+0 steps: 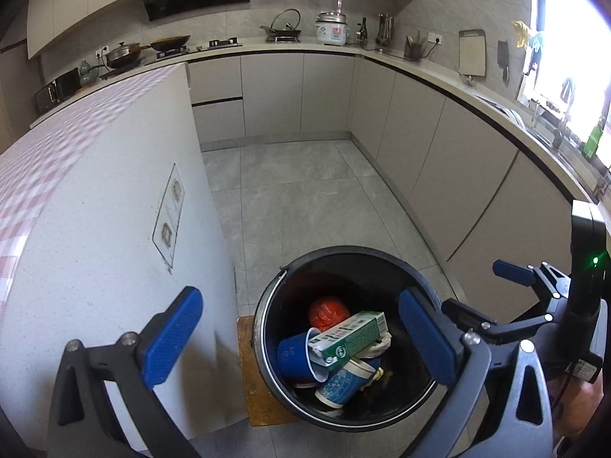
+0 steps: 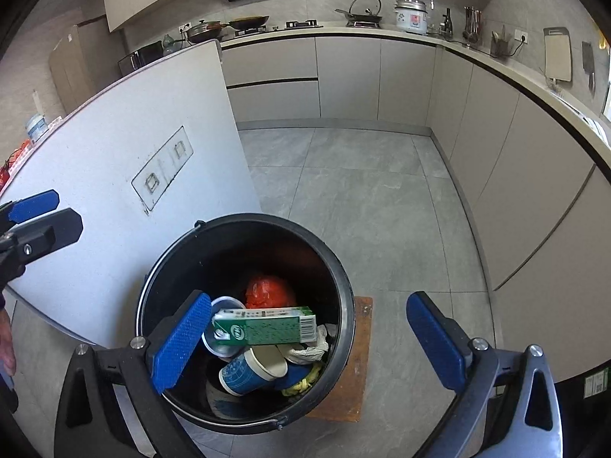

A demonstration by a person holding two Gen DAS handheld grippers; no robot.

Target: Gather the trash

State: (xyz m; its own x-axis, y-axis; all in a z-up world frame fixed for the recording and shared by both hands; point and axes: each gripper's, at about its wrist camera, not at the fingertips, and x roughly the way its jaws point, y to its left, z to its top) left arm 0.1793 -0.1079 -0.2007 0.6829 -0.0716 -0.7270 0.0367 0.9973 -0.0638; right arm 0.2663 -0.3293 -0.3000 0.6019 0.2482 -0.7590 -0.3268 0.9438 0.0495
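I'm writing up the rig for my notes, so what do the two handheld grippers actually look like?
Both match: the left gripper and right gripper each have dark grey plastic arms with triangular cut-outs and silver bolts. Their fingers carry flat blue pads with a fine ribbed texture. In the left view, the right unit's black body shows a green light.

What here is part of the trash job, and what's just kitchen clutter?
Job:
black bucket
green carton
blue paper cups
red bag
left gripper
right gripper

Clutter:
rice cooker
cutting board
wooden board
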